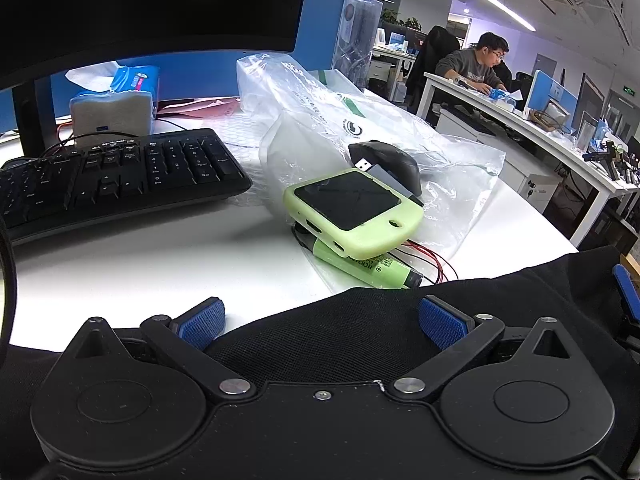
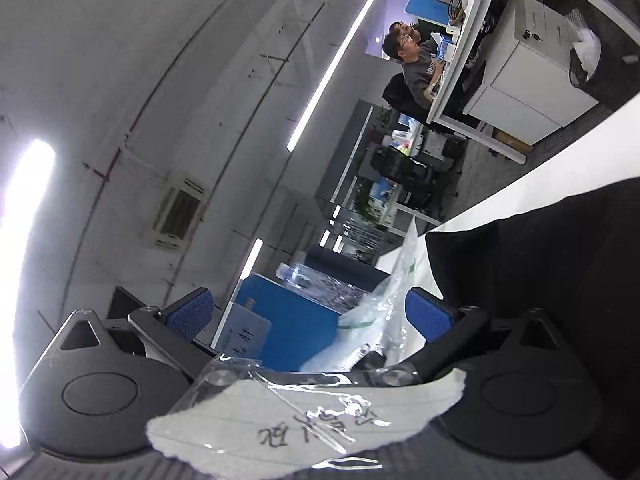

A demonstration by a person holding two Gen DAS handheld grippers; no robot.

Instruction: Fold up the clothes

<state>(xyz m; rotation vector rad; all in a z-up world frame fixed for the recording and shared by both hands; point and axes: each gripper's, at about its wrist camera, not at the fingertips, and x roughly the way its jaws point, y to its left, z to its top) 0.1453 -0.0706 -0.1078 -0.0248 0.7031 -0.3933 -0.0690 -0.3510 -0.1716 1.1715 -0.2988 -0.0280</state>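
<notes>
A black garment (image 1: 360,328) lies on the white desk (image 1: 140,256) at its near edge, spreading to the right. My left gripper (image 1: 320,320) is open, its blue pads (image 1: 202,322) wide apart, with a fold of the garment between and under them. My right gripper (image 2: 312,312) is open too, rolled on its side and pointing up toward the ceiling; the black garment (image 2: 540,264) shows to its right, beside the right pad (image 2: 428,316). I cannot tell whether it touches the cloth. The other gripper's blue finger (image 1: 628,292) shows at the right edge.
A black keyboard (image 1: 120,176) and monitor (image 1: 152,8) stand at the left. A green device (image 1: 352,208) on a green battery (image 1: 368,268), a black mouse (image 1: 392,160), plastic bags (image 1: 340,120), a water bottle (image 1: 358,36) and tissues (image 1: 116,96) crowd the desk. A person (image 1: 476,64) sits at the far desk.
</notes>
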